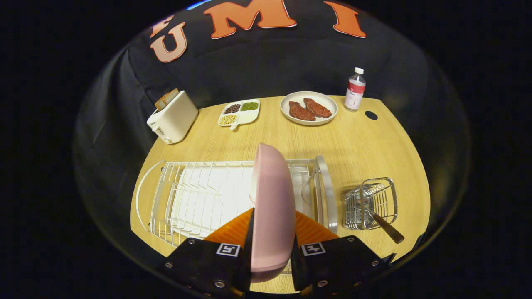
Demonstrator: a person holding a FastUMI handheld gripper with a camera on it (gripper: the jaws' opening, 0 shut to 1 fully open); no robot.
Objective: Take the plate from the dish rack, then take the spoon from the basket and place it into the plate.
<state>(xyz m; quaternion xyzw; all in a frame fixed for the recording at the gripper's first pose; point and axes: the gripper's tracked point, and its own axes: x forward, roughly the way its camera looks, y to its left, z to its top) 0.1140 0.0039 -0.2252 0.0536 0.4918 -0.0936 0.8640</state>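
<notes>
A matt, smooth pink plate is being clamped between the fingers of the gripper. A rack of glossy white-coated wire is being carried by a table of pale, matt wood grain. Shiny metal wire is being shown by the basket, smooth plastic by the toaster and clear plastic by the bottle
</notes>
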